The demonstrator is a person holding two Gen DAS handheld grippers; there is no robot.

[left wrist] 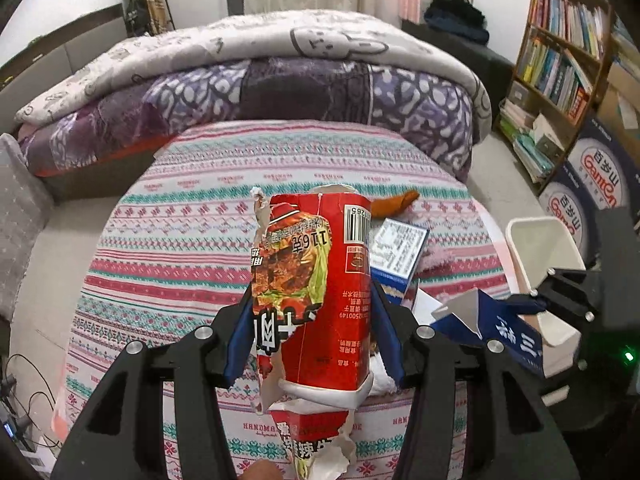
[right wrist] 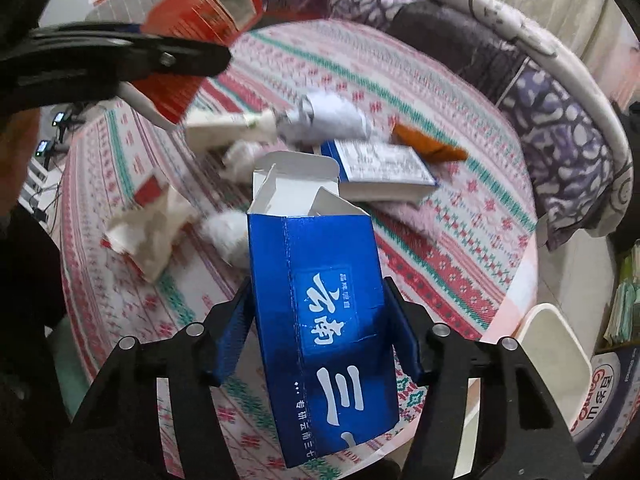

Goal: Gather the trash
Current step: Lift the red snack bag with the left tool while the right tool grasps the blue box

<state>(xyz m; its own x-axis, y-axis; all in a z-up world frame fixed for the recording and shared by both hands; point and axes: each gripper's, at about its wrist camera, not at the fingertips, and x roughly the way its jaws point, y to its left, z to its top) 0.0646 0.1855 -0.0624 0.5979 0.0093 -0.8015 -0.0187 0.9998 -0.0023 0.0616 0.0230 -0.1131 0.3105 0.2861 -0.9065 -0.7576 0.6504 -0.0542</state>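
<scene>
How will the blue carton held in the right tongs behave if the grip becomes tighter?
The blue carton is probably light and easy to crush: its top flaps stand open and the inside looks empty. The right tongs press its thin side walls, so these may buckle inward. Its glossy surface could also slide a little.

Beyond the far edge of my round table, under its striped knit cloth, I see a bed piled with a purple patterned quilt and a pale blanket. At my right stands a wooden bookshelf full of books, with blue printed cartons stacked below it.
</scene>
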